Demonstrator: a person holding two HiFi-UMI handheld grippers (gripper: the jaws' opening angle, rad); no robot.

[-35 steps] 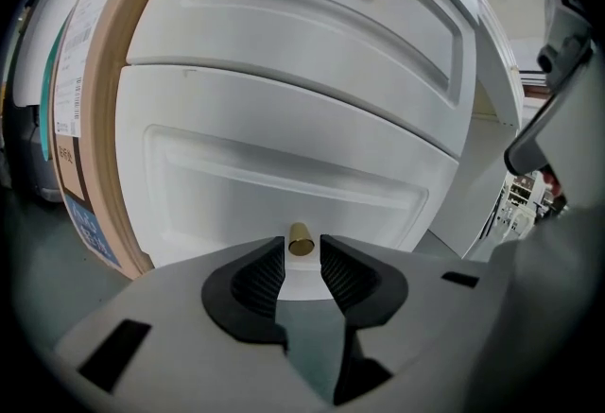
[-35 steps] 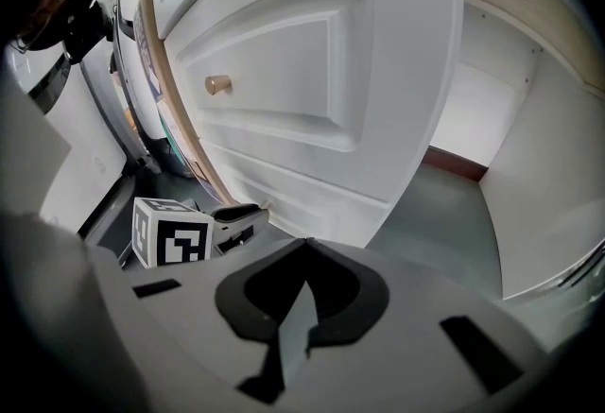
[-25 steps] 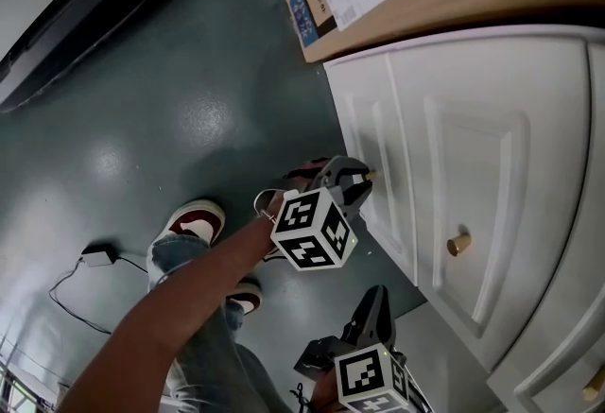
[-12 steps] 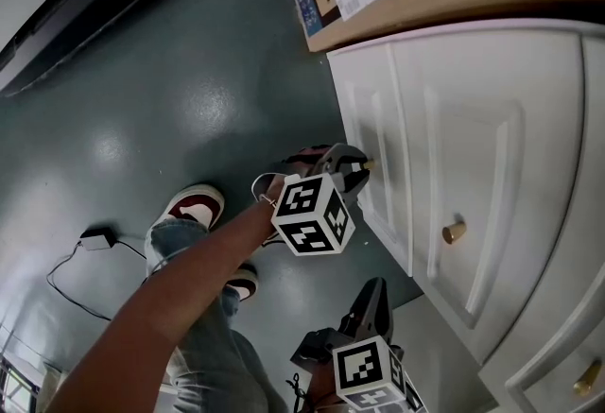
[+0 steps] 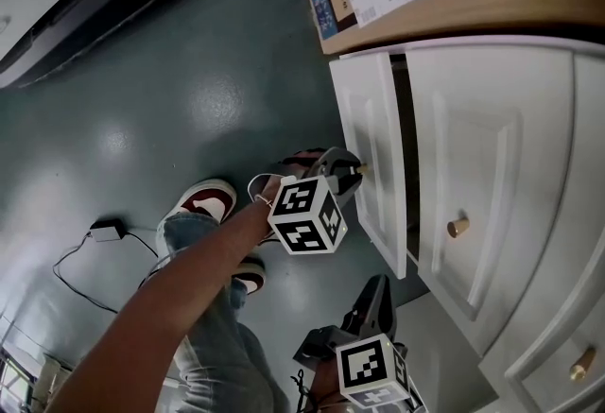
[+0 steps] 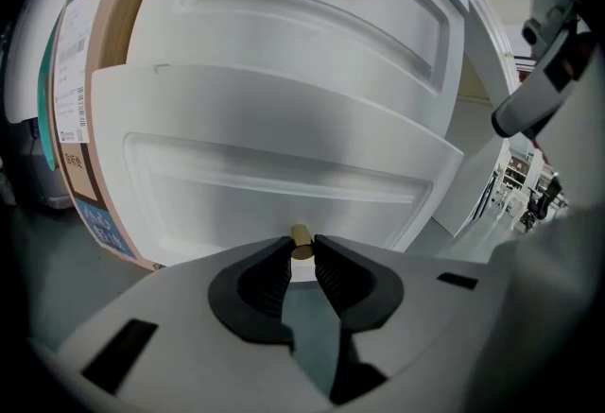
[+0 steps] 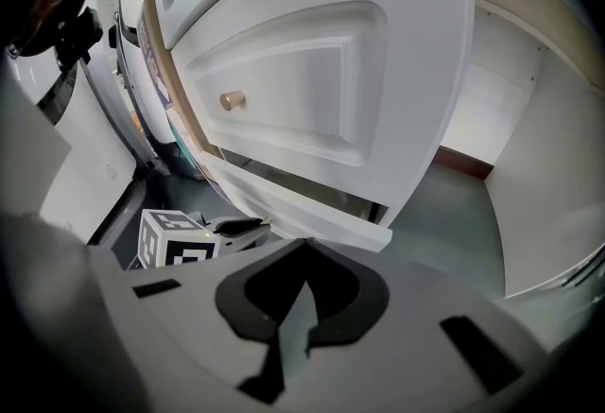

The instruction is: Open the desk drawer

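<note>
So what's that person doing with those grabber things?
The person is opening a white drawer. The left gripper is clamped on the drawer's little gold knob, and the drawer is already partly out, with a dark gap showing behind its front. The right gripper is shut, holding nothing, and isn't touching the drawer.

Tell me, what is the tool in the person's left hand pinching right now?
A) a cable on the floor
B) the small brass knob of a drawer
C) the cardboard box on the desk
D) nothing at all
B: in the left gripper view, the left gripper has its fingers pressed on either side of the knob of the drawer, which stands ajar.
</note>
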